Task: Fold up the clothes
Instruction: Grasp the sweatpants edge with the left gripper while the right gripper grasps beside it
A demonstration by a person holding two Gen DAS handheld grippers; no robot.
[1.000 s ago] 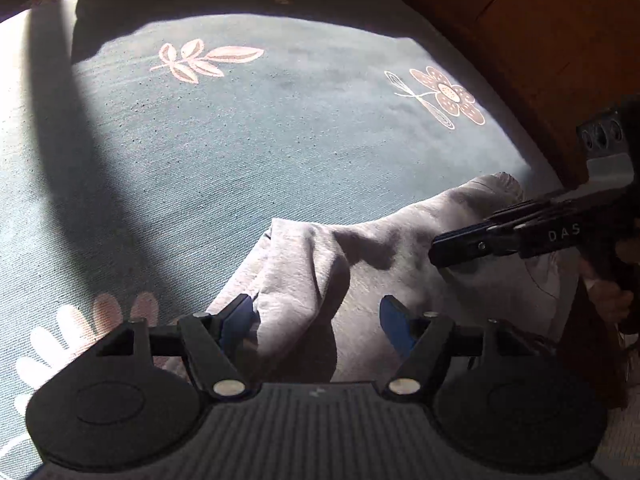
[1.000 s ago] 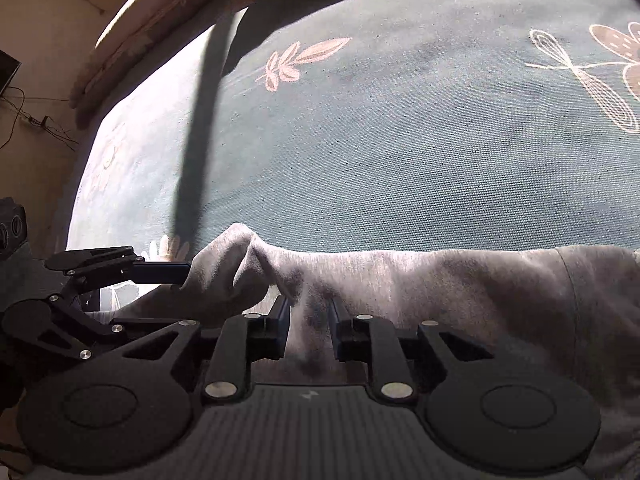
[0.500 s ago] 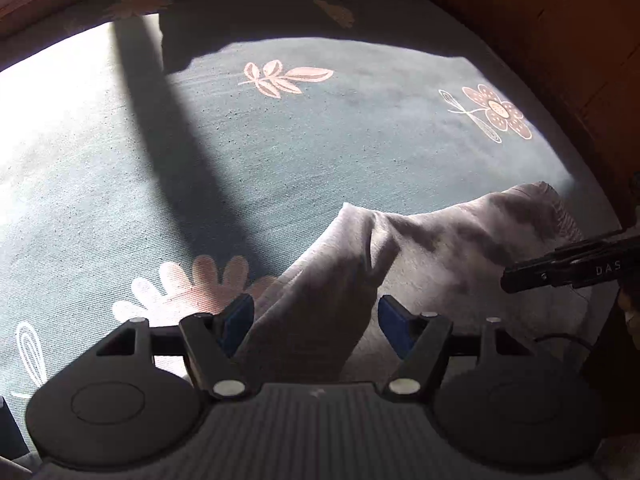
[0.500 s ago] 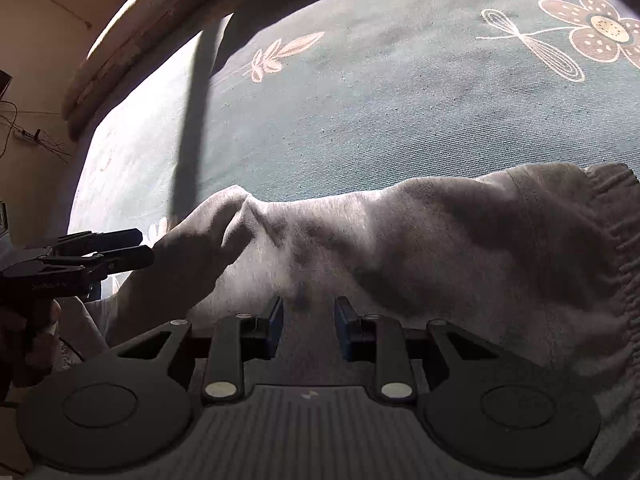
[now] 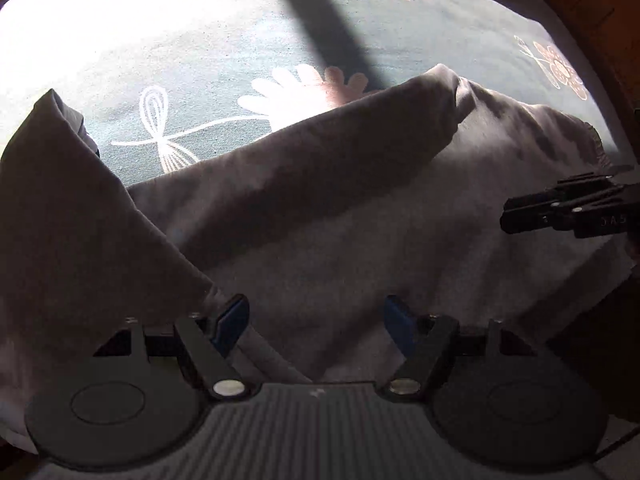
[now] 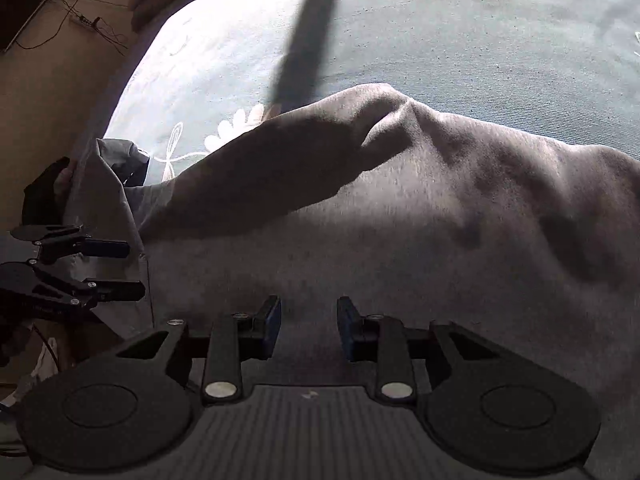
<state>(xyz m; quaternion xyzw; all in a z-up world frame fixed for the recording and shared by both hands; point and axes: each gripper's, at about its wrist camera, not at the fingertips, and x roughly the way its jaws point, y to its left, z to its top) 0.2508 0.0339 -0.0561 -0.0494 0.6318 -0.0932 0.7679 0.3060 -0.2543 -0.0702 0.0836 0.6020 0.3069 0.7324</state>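
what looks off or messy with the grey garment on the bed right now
The grey garment lies bunched, not flat: a sleeve-like fold rides diagonally across it, and one corner stands up at the left. No damage shows.

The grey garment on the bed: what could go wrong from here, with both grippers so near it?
1. The left gripper is open, and a loose flap is draped over its left finger, so it may snag.
2. The right gripper is also open, so the grey garment seems unheld and may slump on the blue floral bedspread.
3. A raised fold could get creased in.
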